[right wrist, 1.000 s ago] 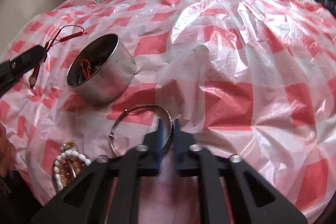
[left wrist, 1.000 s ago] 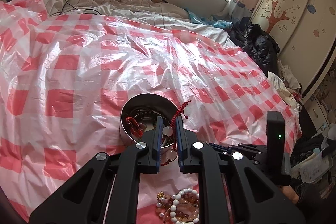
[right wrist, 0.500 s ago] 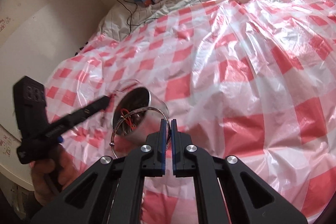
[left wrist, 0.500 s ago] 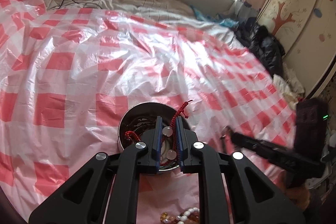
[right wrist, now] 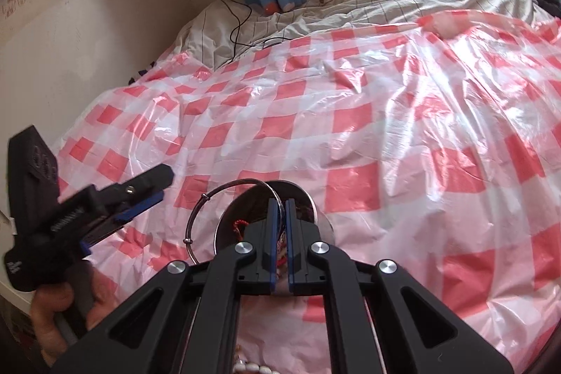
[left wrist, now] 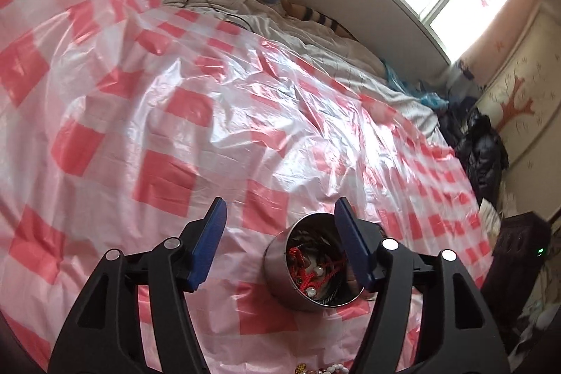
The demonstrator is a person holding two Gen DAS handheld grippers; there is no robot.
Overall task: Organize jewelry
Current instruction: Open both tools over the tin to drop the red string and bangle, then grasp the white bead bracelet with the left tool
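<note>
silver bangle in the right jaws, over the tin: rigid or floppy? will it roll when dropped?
The silver bangle looks rigid: its thin wire hoop holds a round shape while clamped at one edge. Probably light. Released over the metal tin, it may catch on the rim, since the hoop looks about as wide as the opening.

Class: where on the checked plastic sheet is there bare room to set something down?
Bare sheet lies beyond the round steel tin, up to the rumpled white bedding. It is crowded near the tin: thin silver bangle, left claw.
</note>
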